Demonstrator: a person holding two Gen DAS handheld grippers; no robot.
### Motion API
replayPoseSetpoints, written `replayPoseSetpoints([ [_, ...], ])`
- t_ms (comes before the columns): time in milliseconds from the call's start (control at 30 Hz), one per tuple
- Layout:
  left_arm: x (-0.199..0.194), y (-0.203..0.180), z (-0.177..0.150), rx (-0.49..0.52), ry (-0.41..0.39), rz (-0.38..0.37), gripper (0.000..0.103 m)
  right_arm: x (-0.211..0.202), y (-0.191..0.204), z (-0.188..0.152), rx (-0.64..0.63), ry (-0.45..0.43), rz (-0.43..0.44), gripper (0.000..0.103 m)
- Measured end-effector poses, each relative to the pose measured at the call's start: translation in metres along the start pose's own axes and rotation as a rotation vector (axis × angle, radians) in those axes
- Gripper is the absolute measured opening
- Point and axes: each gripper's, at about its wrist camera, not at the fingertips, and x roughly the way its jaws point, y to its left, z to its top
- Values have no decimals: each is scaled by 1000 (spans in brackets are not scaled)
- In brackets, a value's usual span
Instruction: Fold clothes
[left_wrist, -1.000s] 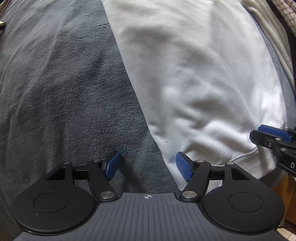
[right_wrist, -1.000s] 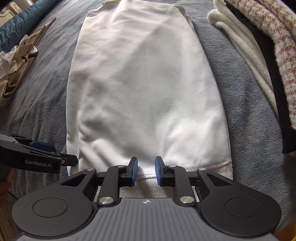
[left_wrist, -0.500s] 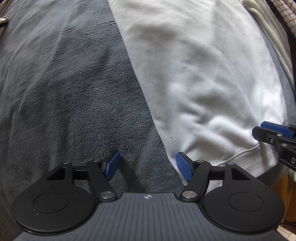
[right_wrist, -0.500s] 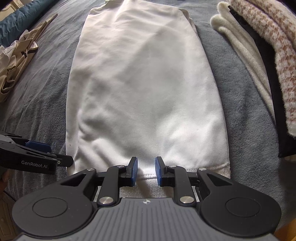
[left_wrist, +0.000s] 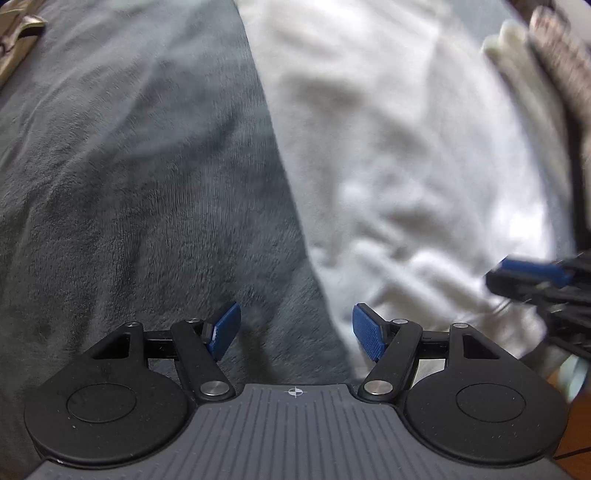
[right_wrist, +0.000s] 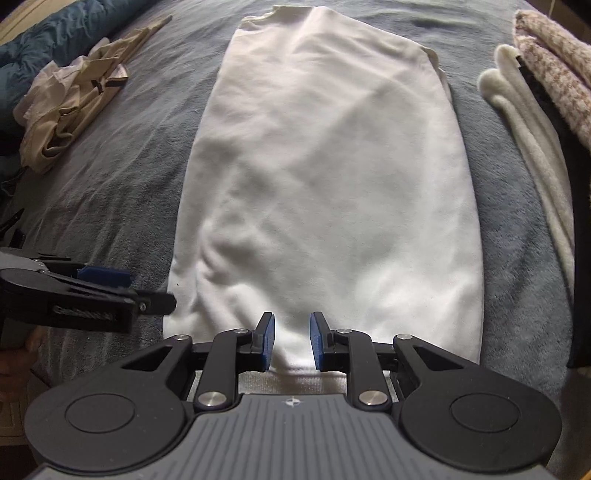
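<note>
A white garment (right_wrist: 325, 177) lies folded lengthwise on a grey blanket (right_wrist: 129, 206), its ribbed hem nearest me. My right gripper (right_wrist: 291, 339) hangs over the middle of that hem. Its jaws stand narrowly apart and the flat cloth shows in the gap. From the left wrist view the right gripper (left_wrist: 517, 277) appears blurred at the right edge, over the hem. My left gripper (left_wrist: 295, 328) is open over the blanket, with its right pad (left_wrist: 369, 332) at the garment's (left_wrist: 424, 166) left edge. In the right wrist view the left gripper (right_wrist: 140, 291) points at the near left corner.
A crumpled beige garment (right_wrist: 70, 114) and a blue cover (right_wrist: 48, 40) lie at the far left. Folded cream, black and pink-checked clothes (right_wrist: 535, 122) are stacked along the right. A hand (right_wrist: 22, 354) holds the left gripper at the bed's near edge.
The left gripper has shifted and tilted, so more of the far blanket and the right-hand stack show, blurred. The right gripper rolled slightly but stayed over the hem. Both jaws look unchanged.
</note>
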Motion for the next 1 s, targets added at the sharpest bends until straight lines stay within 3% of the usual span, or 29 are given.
replayPoseSetpoints([
  [33,-7,1,-2,-18,-55,-5,70,-1,-2,3,-10,-3,13,22],
  [100,-19,2,-5,-43,-158,1,87,-6,-6,8,-28,-9,27,22],
  [167,-45,-1,-7,-52,-227,22,94,-11,-14,12,-37,-17,46,23],
  [233,-84,-6,-7,-61,-257,66,96,-16,-22,16,-46,-22,64,23],
  [300,-94,0,-13,-90,-272,102,96,-18,-32,18,-55,-17,81,23],
  [433,-92,-7,-22,-185,-314,98,98,-21,-43,22,-98,-18,126,24],
  [567,-98,1,-28,-274,-319,79,98,-15,-34,28,-185,-16,204,26],
  [667,-112,22,-42,-353,-321,49,98,-2,-14,29,-287,-8,305,26],
  [733,-120,35,-55,-397,-302,66,98,9,2,26,-353,10,374,26],
  [900,-130,45,-88,-455,-259,126,98,42,26,-5,-466,157,458,24],
  [1000,-125,40,-102,-513,-234,114,95,44,32,-24,-506,239,481,23],
])
